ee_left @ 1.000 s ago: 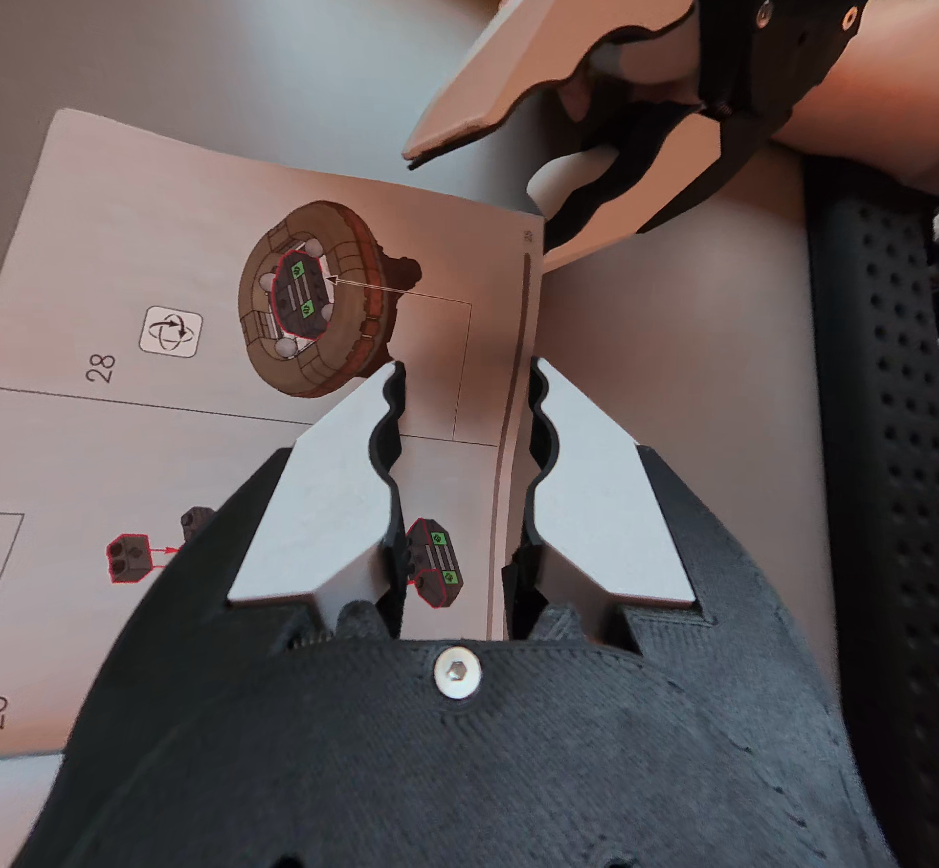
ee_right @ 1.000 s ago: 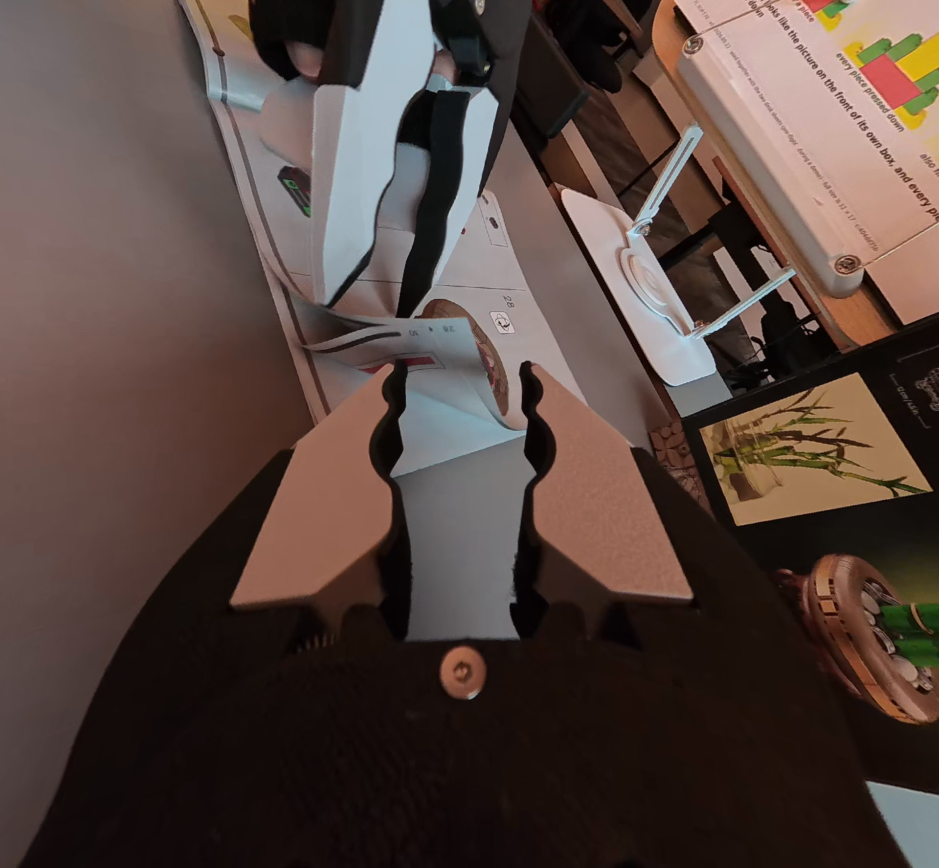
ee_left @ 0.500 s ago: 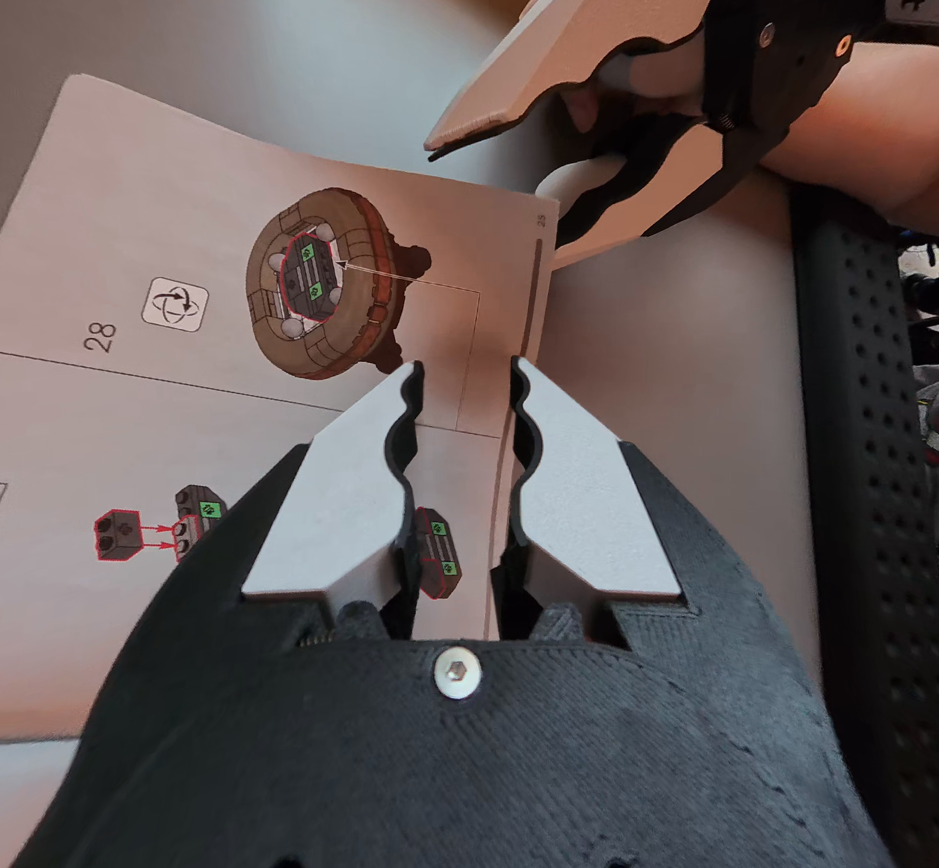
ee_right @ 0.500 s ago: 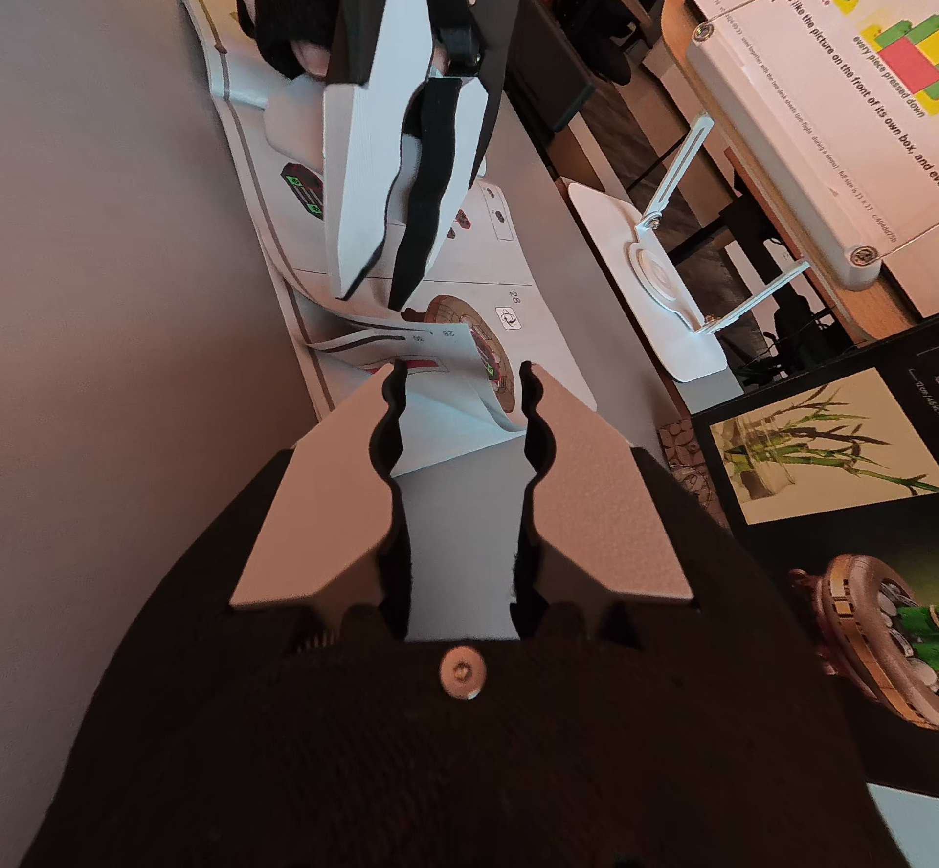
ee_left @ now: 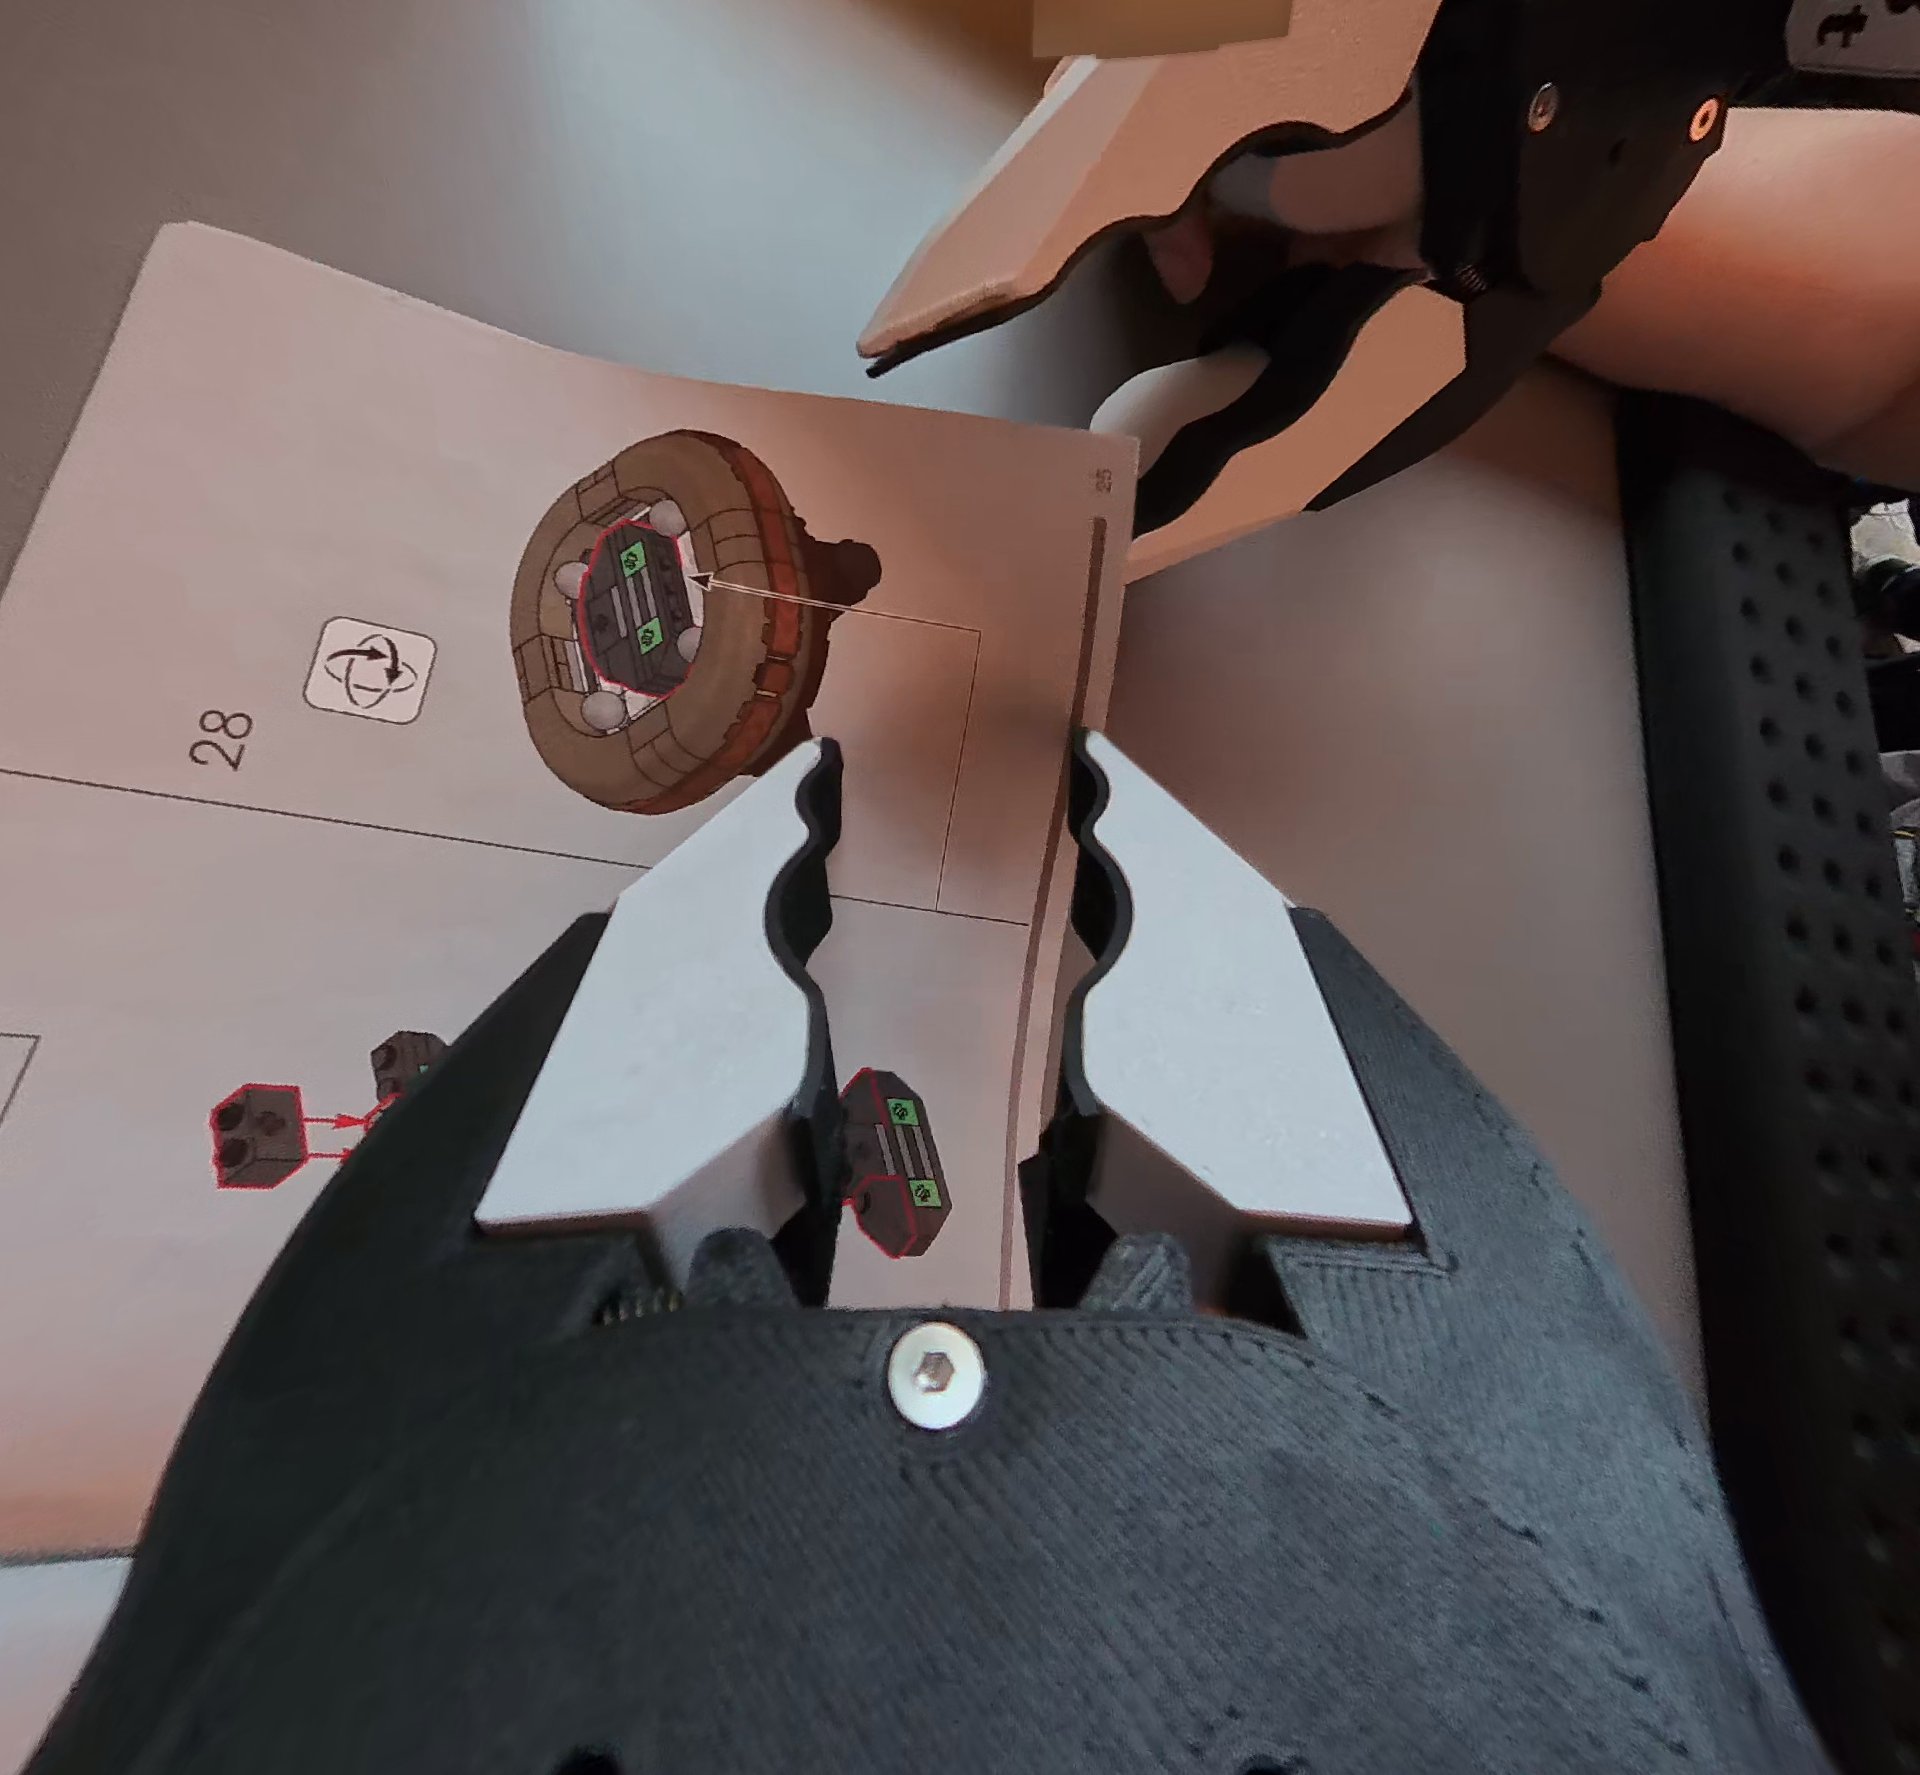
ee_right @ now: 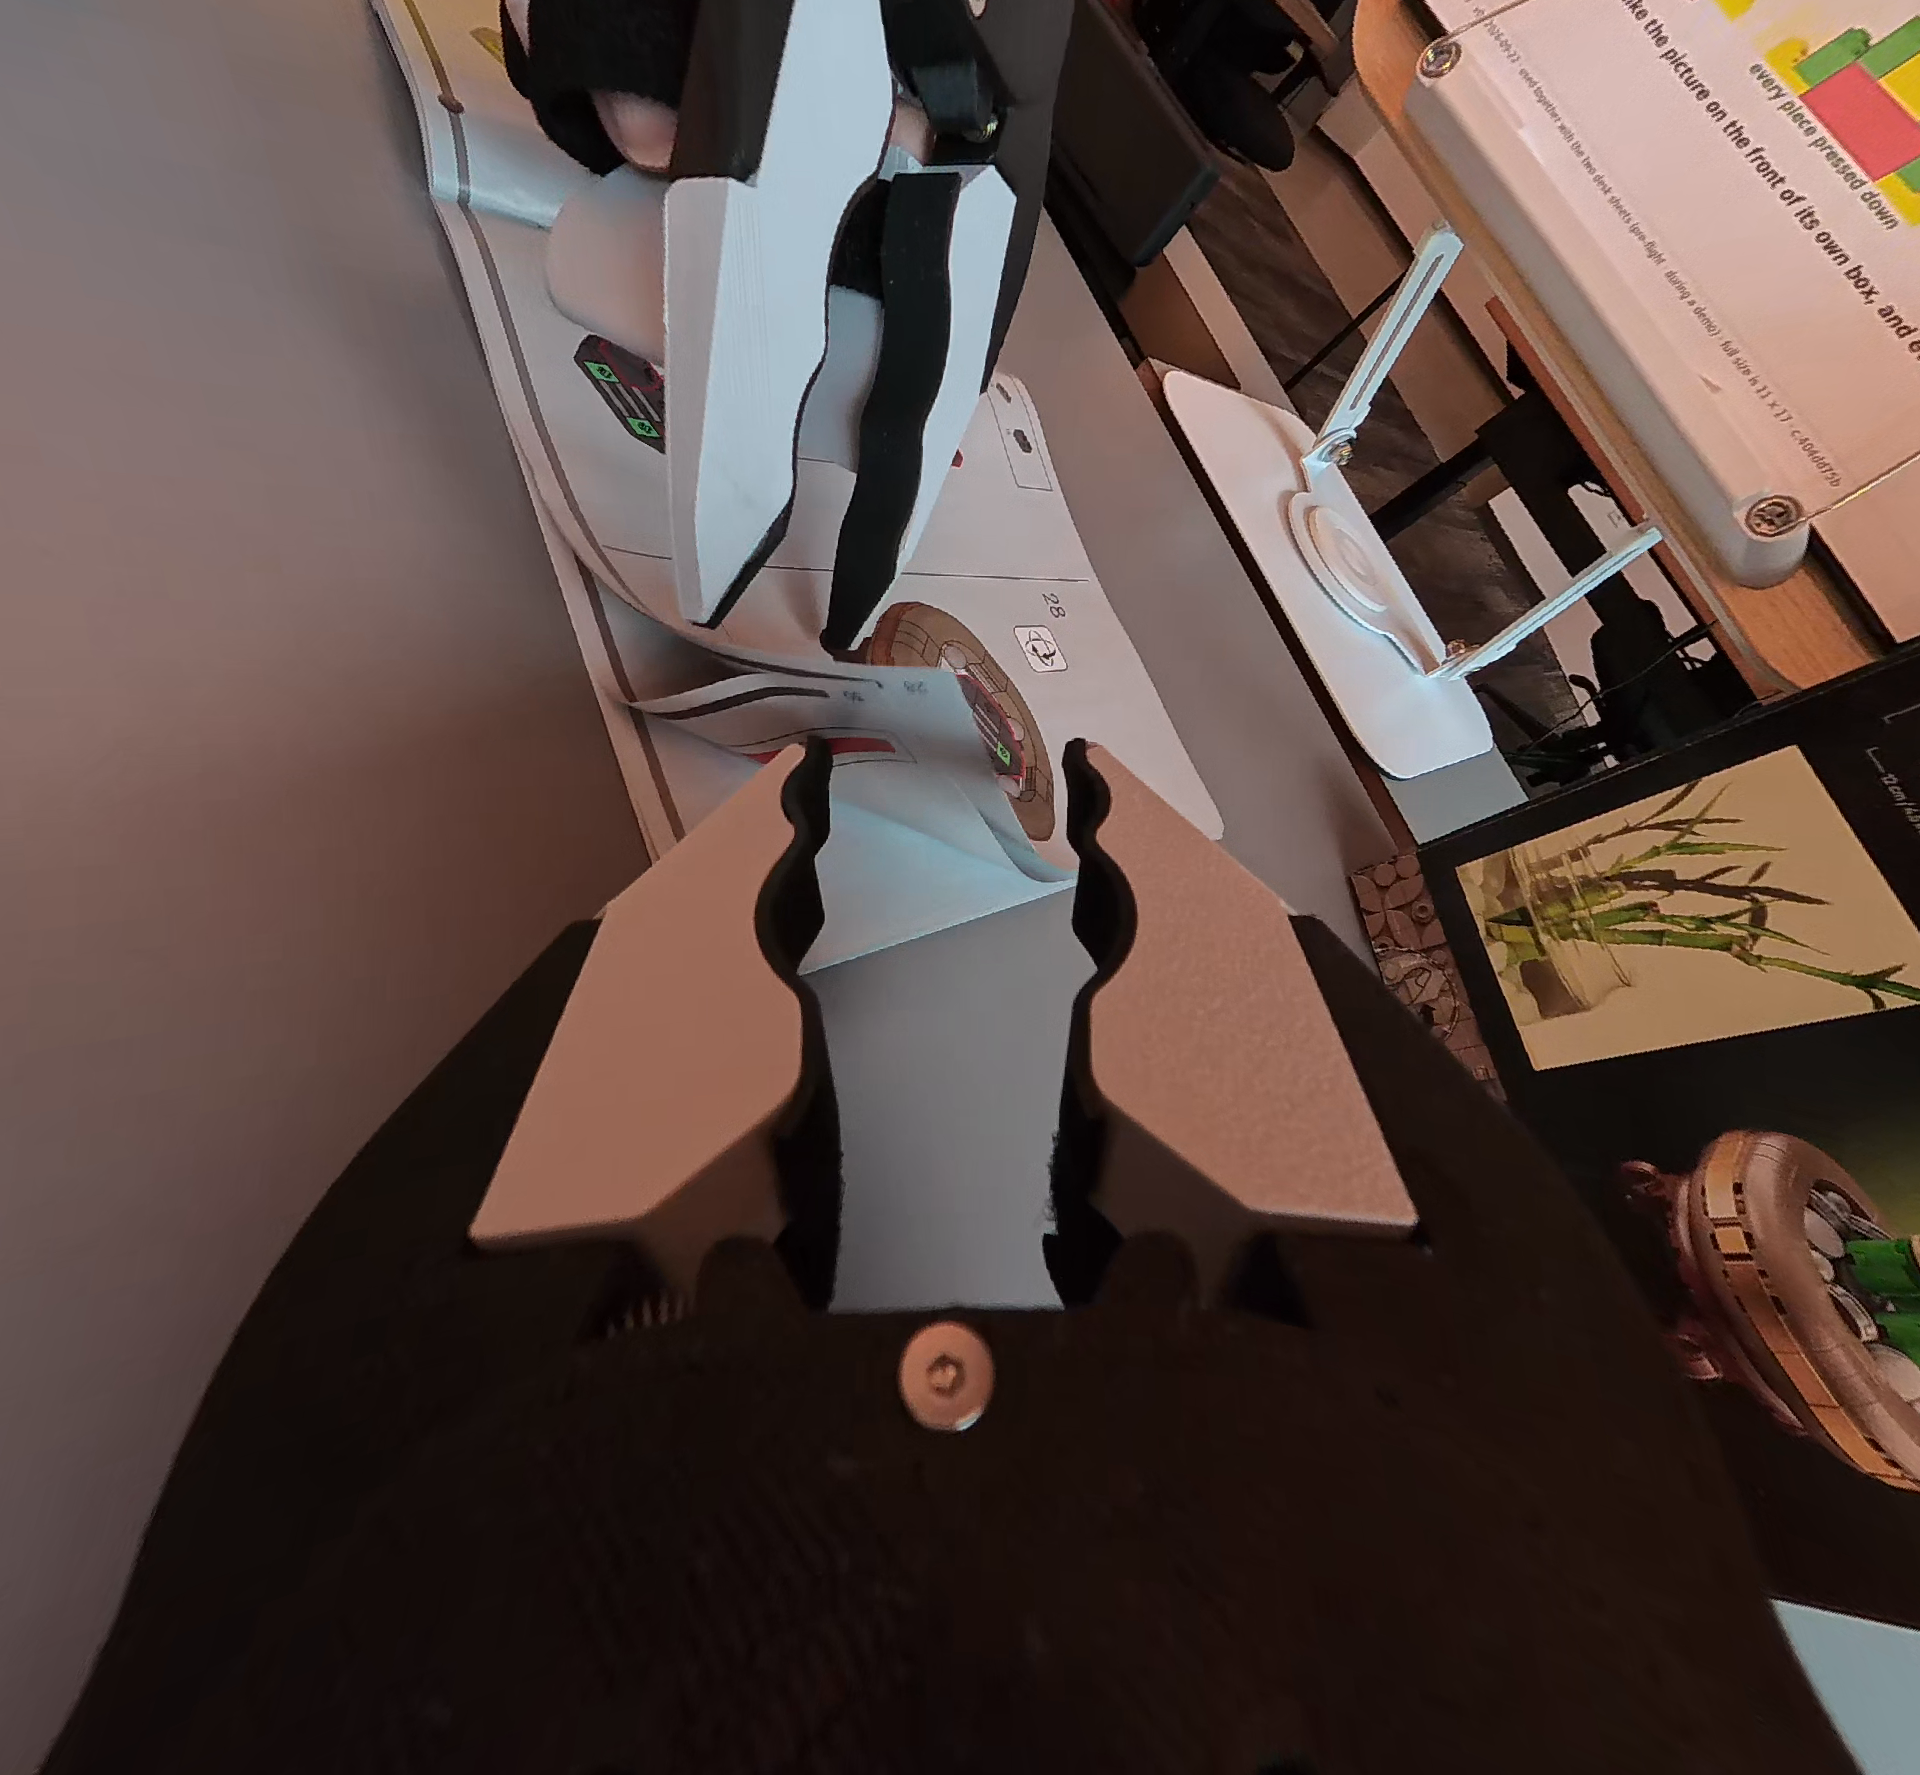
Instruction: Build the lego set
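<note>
Grey surface [ee_left: 520, 115], far edge cut off. Instruction booklet [ee_left: 312, 499] lying open on it, corner pages curling up. Left gripper [ee_left: 948, 759], fingers spread over booklet's edge, empty. Right gripper [ee_right: 940, 754], fingers spread, empty. Set box [ee_right: 1714, 1050], partly out of frame.

Two wrist cameras, facing each other close over the bench [ee_left: 520, 115].
Both look steeply down and share the open instruction booklet [ee_left: 312, 499] [ee_right: 1101, 686].
</note>
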The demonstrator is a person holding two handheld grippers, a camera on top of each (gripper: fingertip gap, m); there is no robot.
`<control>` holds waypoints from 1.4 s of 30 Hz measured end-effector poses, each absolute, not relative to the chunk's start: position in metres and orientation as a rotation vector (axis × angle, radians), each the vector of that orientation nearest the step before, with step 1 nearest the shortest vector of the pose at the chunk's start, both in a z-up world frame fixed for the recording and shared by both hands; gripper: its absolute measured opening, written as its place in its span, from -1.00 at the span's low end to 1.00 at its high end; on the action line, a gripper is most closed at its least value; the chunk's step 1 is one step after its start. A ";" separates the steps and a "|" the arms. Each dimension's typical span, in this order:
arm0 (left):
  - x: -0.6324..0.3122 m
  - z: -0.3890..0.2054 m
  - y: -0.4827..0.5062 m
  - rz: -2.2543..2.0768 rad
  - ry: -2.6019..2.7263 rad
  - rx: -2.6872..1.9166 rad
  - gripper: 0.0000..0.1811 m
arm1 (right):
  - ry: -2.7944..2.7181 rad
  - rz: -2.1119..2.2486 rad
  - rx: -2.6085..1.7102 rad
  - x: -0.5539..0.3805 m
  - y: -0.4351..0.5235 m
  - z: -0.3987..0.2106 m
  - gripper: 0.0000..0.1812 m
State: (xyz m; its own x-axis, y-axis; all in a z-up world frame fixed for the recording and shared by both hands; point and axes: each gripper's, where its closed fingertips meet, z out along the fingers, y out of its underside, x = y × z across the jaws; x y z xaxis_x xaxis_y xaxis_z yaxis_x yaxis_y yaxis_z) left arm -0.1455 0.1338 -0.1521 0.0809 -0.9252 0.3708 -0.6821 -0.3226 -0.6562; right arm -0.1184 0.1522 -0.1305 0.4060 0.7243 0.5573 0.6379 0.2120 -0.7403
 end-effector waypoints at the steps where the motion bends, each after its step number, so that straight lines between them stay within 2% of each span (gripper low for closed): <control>1: -0.146 -0.152 0.134 -1.092 1.598 -2.053 -0.54 | -1.283 0.092 -1.479 -0.118 0.152 -0.131 -0.50; 8: -0.143 -0.151 0.125 -1.133 1.623 -2.030 -0.49 | -1.285 0.092 -1.483 -0.118 0.152 -0.132 -0.50; 42: -0.148 -0.150 0.127 -1.169 1.583 -2.039 -0.53 | -1.300 0.100 -1.492 -0.119 0.151 -0.135 -0.50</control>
State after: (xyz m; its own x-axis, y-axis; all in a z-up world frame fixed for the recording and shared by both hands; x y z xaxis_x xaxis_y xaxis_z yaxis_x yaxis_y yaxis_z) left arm -0.1478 0.1275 -0.1499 0.0583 -0.9101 0.4102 -0.6601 -0.3434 -0.6681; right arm -0.1185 0.1508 -0.1348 0.3944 0.7374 0.5484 0.6450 0.2029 -0.7367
